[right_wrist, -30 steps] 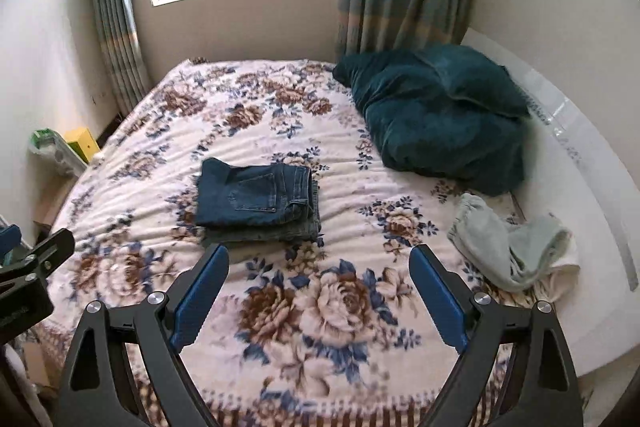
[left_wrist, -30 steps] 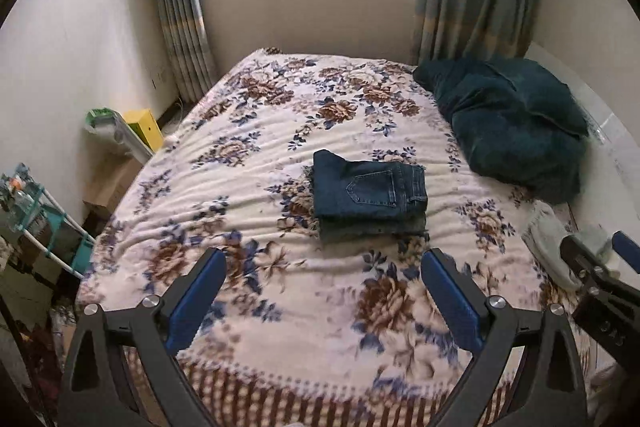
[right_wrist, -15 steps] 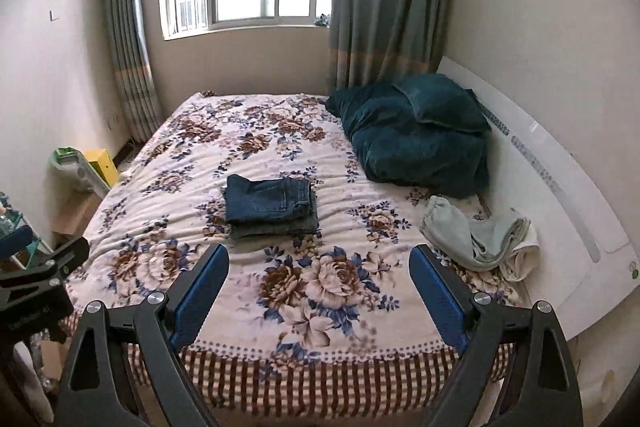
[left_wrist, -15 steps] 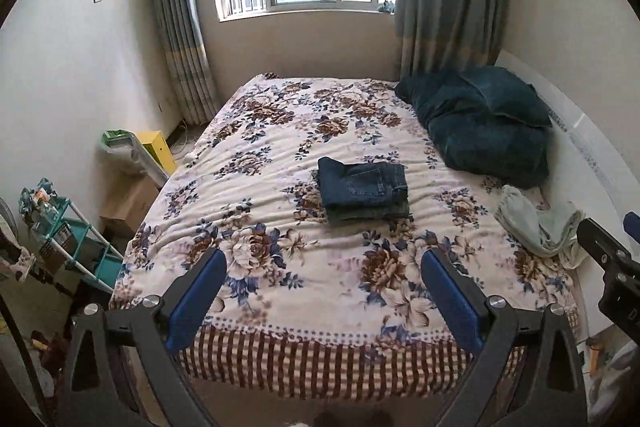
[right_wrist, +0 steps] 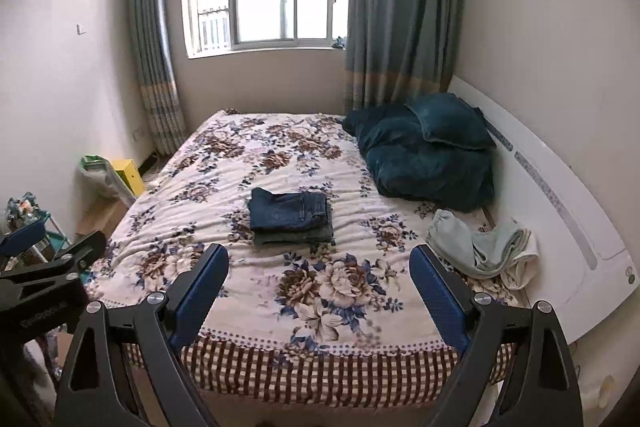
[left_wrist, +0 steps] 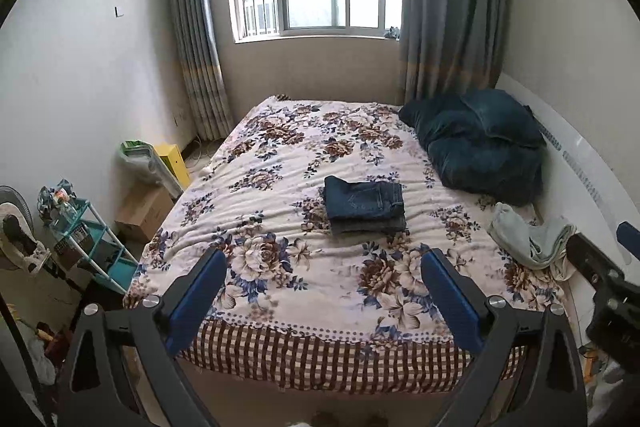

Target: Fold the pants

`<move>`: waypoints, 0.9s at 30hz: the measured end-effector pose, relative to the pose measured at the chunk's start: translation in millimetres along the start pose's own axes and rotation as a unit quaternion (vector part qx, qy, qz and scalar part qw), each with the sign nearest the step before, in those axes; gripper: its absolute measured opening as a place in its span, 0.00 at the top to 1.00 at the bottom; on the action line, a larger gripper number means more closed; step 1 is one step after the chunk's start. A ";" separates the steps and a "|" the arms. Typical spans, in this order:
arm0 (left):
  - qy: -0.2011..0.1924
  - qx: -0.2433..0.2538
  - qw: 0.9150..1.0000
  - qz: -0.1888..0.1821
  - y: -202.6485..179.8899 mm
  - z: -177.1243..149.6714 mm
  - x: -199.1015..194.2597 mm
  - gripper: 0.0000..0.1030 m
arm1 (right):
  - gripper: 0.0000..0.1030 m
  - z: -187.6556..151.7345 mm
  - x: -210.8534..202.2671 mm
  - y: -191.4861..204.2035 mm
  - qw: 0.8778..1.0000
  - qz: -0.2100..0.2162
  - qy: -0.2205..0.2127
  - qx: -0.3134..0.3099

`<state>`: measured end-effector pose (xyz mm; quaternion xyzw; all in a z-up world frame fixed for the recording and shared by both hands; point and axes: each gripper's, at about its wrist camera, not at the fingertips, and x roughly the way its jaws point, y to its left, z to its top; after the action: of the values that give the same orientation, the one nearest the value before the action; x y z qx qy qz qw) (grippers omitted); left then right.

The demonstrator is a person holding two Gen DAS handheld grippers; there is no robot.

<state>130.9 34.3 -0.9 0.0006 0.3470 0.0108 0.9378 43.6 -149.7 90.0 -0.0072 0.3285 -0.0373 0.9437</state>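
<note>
Both claws have pulled back past the foot edge of the bed, so more of the room shows. The left claw and right claw gape apart, empty. The folded pants lie mid-bed, well ahead of both, long axis crosswise. How many garments make up the stack is hard to tell.

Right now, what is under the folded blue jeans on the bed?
Under the blue jeans lies a second folded garment, darker grey, only its near edge showing. The rest is covered, so its type is unclear. Both rest on the floral bedspread.
</note>
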 end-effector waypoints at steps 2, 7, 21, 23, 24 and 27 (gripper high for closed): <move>-0.003 0.001 1.000 0.001 -1.2 -1.6 -2.4 0.03 | 0.08 -0.1 -4.7 1.0 1.000 0.004 -0.001 -0.005; -0.005 -0.006 1.000 0.001 -2.2 -2.3 -3.6 0.03 | 0.06 2.8 -4.6 -5.3 1.000 0.015 0.001 0.000; -0.017 -0.004 0.999 0.038 -12.1 34.3 58.4 0.00 | 0.05 46.8 89.1 -27.2 0.999 -0.020 -0.021 0.015; -0.012 -0.003 0.999 0.037 -15.2 38.0 71.4 0.00 | 0.05 51.9 106.4 -28.0 0.999 -0.028 -0.018 0.014; -0.009 -0.001 0.999 0.044 -17.2 39.4 78.3 0.00 | 0.05 56.0 118.1 -28.5 0.999 -0.026 -0.016 0.015; 0.006 0.000 0.999 0.043 -21.6 42.8 100.8 0.00 | 0.05 61.0 143.8 -29.0 0.999 -0.029 -0.006 0.014</move>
<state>235.7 15.1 -34.2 0.0157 0.3525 0.0505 0.9343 192.0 -190.1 49.8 -0.0040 0.3218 -0.0694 0.9443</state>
